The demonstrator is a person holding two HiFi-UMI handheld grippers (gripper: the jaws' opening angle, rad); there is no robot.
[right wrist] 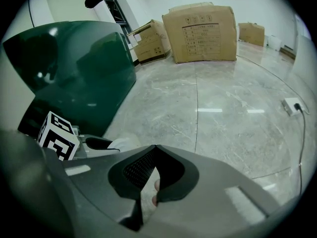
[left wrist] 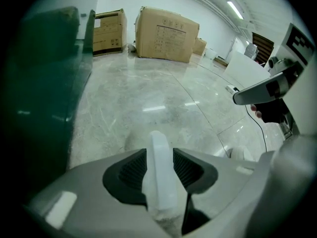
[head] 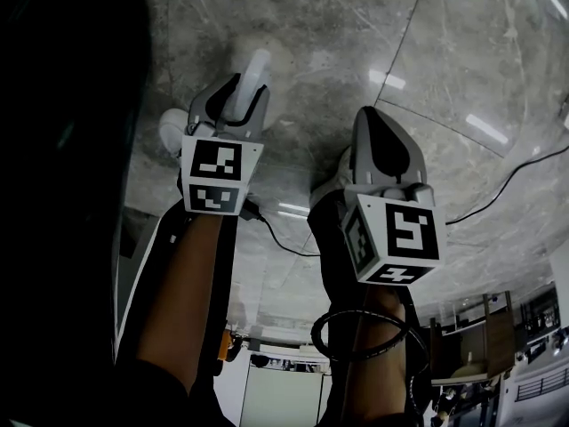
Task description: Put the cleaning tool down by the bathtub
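The cleaning tool [left wrist: 159, 175], a slim white piece, is being clamped between the ribbed pads of the left gripper [head: 236, 100], with its tip sticking out past the jaws. The right gripper [right wrist: 151, 175] is being carried just beside it, jaws pressed together on nothing. Both are being held above the glossy grey floor [right wrist: 223, 113], so the tool is not yet being set down. The dark green bathtub [right wrist: 84, 68] is being approached on the left, near the left gripper. A black cable [head: 498, 194] is being trailed across the floor to the right, and cardboard boxes [right wrist: 200, 33] are being kept well beyond. As a judgement: if the grip is being released too high, the tool may be dropped on the hard floor and skid away from the tub. A wide leftward swing may get the tub wall knocked.
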